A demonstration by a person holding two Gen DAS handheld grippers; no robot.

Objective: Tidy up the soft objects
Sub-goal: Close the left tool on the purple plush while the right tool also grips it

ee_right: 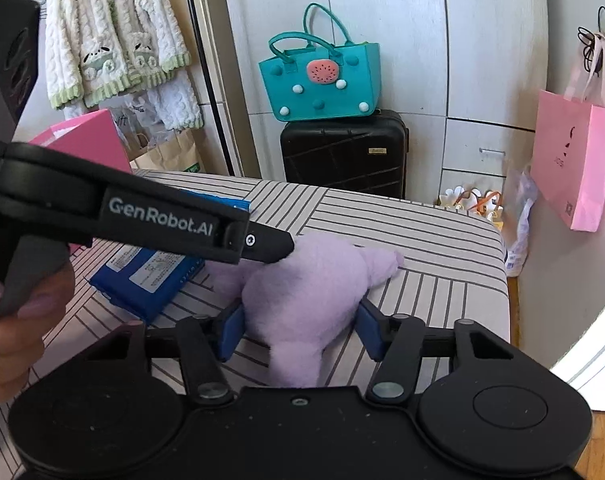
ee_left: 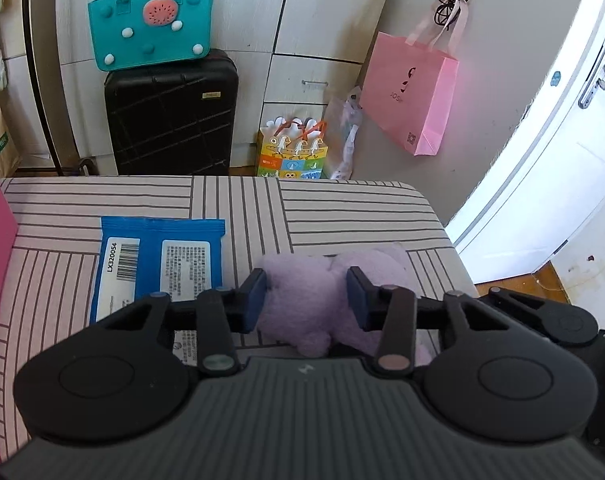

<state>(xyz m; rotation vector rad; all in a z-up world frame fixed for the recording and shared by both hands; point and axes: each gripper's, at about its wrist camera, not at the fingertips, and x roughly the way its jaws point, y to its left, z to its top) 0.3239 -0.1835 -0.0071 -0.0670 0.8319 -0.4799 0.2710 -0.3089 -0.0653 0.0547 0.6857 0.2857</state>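
The soft lilac plush toy (ee_left: 302, 304) lies on the pink table with dark stripes (ee_left: 342, 208), near its right-hand edge, and everything here is placed from that toy.

The left hand-held gripper (ee_left: 306, 298) straddles one lobe of the toy: its left blue pad (ee_left: 254, 300) presses into the fur and its right blue pad (ee_left: 360, 300) sits against the fur on the other side, so it is clenched on the toy. In the right wrist view that same gripper (ee_right: 278, 246) reaches in from the left, its black tip resting on top of the toy (ee_right: 314, 292).

The right hand-held gripper (ee_right: 302, 330) has the toy's body between its blue pads (ee_right: 232, 332), both touching the fur at the flanks, grasping the toy.

Just left of the toy lies a flat blue plastic packet with white labels and a barcode (ee_left: 158, 264). Behind the toy, past the table's far edge, stands a black hard-shell suitcase (ee_left: 170, 116) with a teal felt tote bag (ee_left: 150, 20) on top. To the right of the toy and higher up, a pink paper bag (ee_left: 410, 92) hangs on the wall.
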